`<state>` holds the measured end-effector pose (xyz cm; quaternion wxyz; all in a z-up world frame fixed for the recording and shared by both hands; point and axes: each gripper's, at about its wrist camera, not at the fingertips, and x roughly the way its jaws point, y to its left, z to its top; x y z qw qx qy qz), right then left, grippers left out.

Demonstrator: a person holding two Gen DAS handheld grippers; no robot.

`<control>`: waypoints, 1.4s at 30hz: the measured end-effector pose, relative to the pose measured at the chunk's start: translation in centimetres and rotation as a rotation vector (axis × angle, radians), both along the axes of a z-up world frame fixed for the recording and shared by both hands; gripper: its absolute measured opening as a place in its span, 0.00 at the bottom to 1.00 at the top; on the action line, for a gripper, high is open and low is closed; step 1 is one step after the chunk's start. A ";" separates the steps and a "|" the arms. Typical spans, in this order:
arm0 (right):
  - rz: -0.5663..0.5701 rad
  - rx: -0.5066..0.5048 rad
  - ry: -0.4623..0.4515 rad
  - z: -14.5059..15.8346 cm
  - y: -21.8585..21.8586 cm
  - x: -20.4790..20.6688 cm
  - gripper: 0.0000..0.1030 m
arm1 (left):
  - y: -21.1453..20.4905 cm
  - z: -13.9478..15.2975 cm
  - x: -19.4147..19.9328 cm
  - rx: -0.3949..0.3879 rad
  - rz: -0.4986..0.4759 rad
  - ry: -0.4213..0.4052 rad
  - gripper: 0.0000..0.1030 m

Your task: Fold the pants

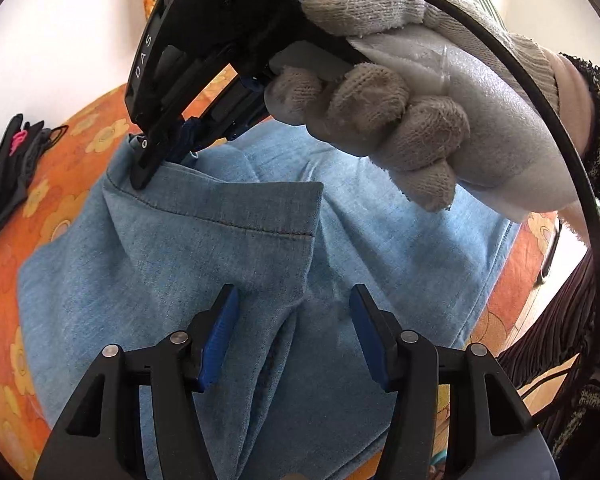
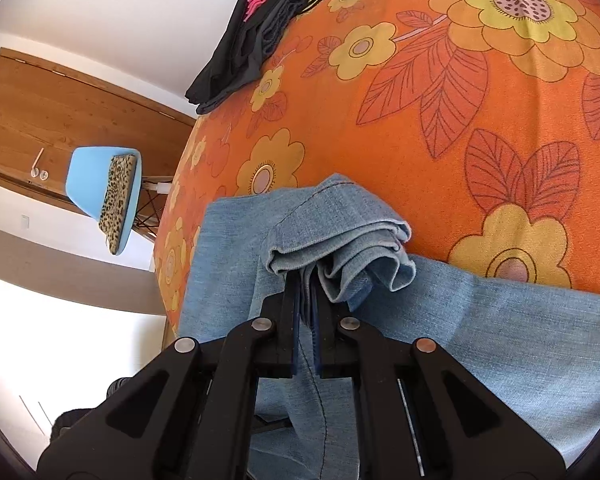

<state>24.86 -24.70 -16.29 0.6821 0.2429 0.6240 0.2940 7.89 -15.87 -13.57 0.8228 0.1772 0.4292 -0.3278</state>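
While the right gripper (image 2: 307,280) stays out of the question, clenched on the bunched hem (image 2: 340,240) at center frame, the left gripper (image 1: 292,332) hangs released, pads clear of denim. Pants (image 1: 220,248) lie mid-frame on the orange cloth (image 2: 420,100), leg doubled over. Best move, I'd judge: lay hem flush on the layer below, edges matched, then let go; left pins the fold.
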 end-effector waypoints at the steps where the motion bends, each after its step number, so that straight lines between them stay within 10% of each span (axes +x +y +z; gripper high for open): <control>1: 0.005 0.000 0.003 0.0 0.0 0.2 0.04 | 0.0 -0.1 0.0 0.011 -0.002 -0.006 0.49; 12: 0.033 -0.033 0.029 0.1 1.0 1.5 0.04 | -0.3 -0.2 2.8 -0.007 0.061 0.011 0.40; 18: 0.032 -0.028 0.026 0.3 0.6 1.5 0.04 | 1.5 0.2 4.0 -0.102 0.119 0.068 0.10; 33: -0.052 -0.086 -0.143 8.0 -3.8 -1.4 0.04 | 2.3 6.6 0.8 -0.430 0.128 0.080 0.07; 42: -0.175 -0.211 -0.191 12.8 -13.2 -5.3 0.04 | -6.0 8.2 0.2 -0.520 -0.031 0.110 0.07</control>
